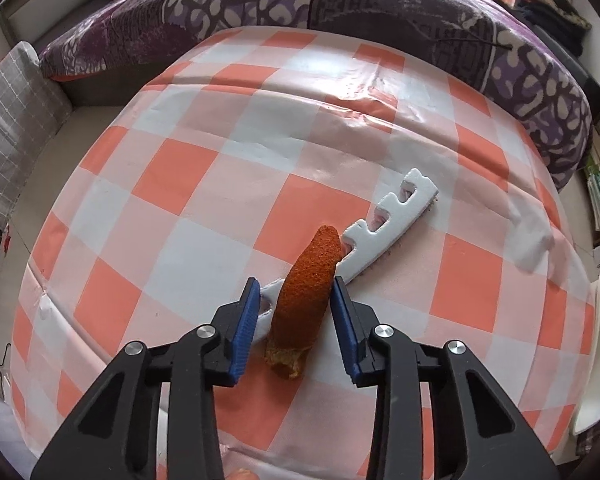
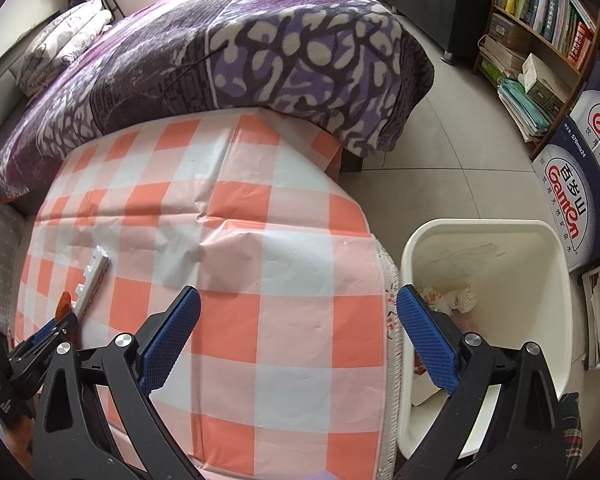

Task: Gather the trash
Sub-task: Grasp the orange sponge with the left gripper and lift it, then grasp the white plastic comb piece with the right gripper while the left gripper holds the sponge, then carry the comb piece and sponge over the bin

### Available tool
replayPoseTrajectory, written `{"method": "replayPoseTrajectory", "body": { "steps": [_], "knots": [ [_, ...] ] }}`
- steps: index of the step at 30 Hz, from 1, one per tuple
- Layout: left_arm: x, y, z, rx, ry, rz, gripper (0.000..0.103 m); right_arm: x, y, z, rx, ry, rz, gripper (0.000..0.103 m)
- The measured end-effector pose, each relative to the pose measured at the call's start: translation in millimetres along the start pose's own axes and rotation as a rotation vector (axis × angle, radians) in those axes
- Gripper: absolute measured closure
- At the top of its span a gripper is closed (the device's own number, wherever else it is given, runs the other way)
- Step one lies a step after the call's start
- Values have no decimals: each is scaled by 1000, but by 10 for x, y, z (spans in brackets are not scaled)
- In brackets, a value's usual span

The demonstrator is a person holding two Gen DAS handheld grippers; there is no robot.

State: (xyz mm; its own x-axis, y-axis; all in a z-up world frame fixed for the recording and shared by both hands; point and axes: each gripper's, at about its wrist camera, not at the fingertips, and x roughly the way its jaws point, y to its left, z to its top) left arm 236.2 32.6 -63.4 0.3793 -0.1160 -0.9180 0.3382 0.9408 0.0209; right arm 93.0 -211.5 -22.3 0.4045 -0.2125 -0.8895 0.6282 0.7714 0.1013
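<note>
Orange peel (image 1: 306,292) on the checked tablecloth (image 1: 180,184), standing up between the blue pads of the left gripper (image 1: 296,292); right pad (image 1: 342,312) against the peel, left pad (image 1: 246,320) just beside it, contact not clear. Rough dark-orange outer skin, paler torn end low toward the camera, tip leaning over a white notched foam strip (image 1: 388,228) underneath and beyond. Plenty of bare cloth left of and beyond the peel; table edge curving down on the left toward a grey quilted cushion (image 1: 8,120). Purple patterned blanket (image 1: 340,4) along the far edge, overlapping the cloth.

Further right, seen from the right wrist: same strip (image 2: 94,280) and peel tip (image 2: 64,306) at the far left, wide uncluttered cloth (image 2: 276,232) ahead, creased through the middle. Right gripper (image 2: 298,308) spread wide, nothing between the pads, straddling the right table edge. Just beside that edge, a white bin (image 2: 556,304) on the floor, crumpled paper (image 2: 452,300) inside. Past it, blue Ganten cartons (image 2: 580,196) and a bookshelf (image 2: 540,12); tiled floor (image 2: 452,152) between bin and bed.
</note>
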Motion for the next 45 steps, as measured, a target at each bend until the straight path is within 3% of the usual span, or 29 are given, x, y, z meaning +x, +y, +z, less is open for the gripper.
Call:
{"method": "replayPoseTrajectory", "body": {
  "steps": [1, 5, 10, 17, 19, 25, 29, 31, 34, 36, 39, 45],
  "knots": [
    [-19, 21, 4, -8, -3, -5, 80, 17, 27, -11, -4, 2, -1, 9],
    [-157, 173, 16, -56, -7, -60, 81, 85, 179, -61, -30, 7, 9, 9],
    [-507, 453, 72, -157, -68, -90, 81, 195, 517, -93, -36, 42, 54, 9],
    [-1192, 927, 116, -305, -217, -26, 81, 466, 1292, -234, 183, 114, 138, 9],
    [-1348, 1074, 104, -350, -244, -48, 81, 539, 1589, -286, 214, 115, 138, 9],
    [-1480, 1424, 43, -439, -247, -76, 81, 758, 2224, -375, 109, 120, 52, 9],
    [-1477, 1536, 0, -456, -238, -77, 81, 827, 2424, -387, -24, 82, -26, 6],
    [-1486, 1581, -12, -464, -239, -78, 81, 796, 2459, -409, -104, 45, 10, 13],
    [-1509, 1620, -23, -473, -240, -80, 81, 728, 2453, -444, -200, 6, 34, 46],
    [-1527, 1617, -24, -472, -245, -75, 81, 695, 2391, -440, -270, 12, 91, 76],
    [-1555, 1575, -33, -463, -253, -63, 81, 642, 2273, -374, -311, 71, 182, 80],
    [-1585, 1402, -30, -441, -261, -52, 81, 245, 1986, -286, -343, 2, 206, 80]
  ]
}}
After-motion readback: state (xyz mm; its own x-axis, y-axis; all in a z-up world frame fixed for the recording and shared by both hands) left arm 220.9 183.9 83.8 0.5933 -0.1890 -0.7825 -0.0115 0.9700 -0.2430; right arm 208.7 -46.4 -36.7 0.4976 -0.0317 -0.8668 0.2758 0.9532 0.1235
